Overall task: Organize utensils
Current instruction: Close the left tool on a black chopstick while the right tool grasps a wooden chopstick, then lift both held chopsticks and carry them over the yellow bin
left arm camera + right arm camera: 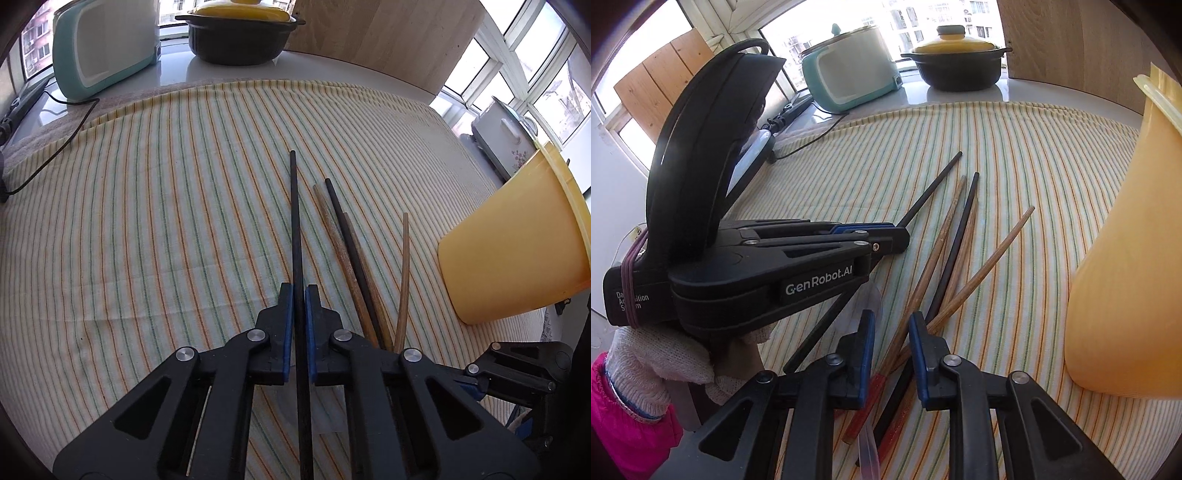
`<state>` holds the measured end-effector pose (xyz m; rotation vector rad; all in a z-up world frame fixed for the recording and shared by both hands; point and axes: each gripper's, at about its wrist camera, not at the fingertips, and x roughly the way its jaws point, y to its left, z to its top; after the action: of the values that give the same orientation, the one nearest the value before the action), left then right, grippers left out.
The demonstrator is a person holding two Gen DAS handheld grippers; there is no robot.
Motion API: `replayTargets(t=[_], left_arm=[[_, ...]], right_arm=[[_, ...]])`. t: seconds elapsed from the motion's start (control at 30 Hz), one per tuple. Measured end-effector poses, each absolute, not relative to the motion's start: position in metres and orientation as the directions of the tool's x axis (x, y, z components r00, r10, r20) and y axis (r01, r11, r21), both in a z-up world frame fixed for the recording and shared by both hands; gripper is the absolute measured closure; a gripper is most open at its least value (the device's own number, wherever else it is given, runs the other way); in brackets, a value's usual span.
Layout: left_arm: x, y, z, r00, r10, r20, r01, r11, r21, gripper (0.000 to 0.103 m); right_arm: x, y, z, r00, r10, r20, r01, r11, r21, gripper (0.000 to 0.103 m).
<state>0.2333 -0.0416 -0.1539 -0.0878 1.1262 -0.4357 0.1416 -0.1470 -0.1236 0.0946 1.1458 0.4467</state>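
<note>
Chopsticks (955, 254) lie in a loose fan on the striped cloth (147, 221), four of them: two brown wooden, one black, one paler wooden stick out to the right. A fifth, long black chopstick (295, 221), is apart from that bunch, just to its left, and sits between the blue pads of the left gripper (299, 299). Jaws there are nearly closed, pinching the black stick, which runs straight out ahead along the fingers; its far tip points toward the back of the cloth. In the right wrist view the left gripper shows side-on, held by a hand in a white knit glove (661, 354) with a pink sleeve (624, 417).

Right gripper (892, 328) has its jaws narrowly apart over the near ends of the fanned sticks; sticks pass between the pads, pressing contact cannot be told. Yellow plastic cup (1126, 277) stands on the cloth right of the bunch, near but not touching. Teal appliance (103, 48) and a black pot with yellow lid (236, 33) sit on the counter behind.
</note>
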Motion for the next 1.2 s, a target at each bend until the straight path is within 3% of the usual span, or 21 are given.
replayTargets(t=[0.63, 0.83, 1.2], left_arm=[[0.228, -0.011, -0.154, 0.376, -0.366, -0.851, 0.242, 0.926, -0.291, 0.099], [0.226, -0.006, -0.154, 0.381, -0.376, -0.844, 0.228, 0.923, -0.309, 0.099], [0.215, 0.02, -0.146, 0.419, -0.415, -0.808, 0.174, 0.91, -0.377, 0.099]], right_arm=[[0.183, -0.14, -0.139, 0.288, 0.344, -0.894, -0.195, 0.935, 0.297, 0.085], [0.189, -0.142, -0.141, 0.294, 0.342, -0.892, -0.179, 0.937, 0.3, 0.099], [0.173, -0.146, -0.124, 0.318, 0.406, -0.857, -0.21, 0.911, 0.354, 0.099]])
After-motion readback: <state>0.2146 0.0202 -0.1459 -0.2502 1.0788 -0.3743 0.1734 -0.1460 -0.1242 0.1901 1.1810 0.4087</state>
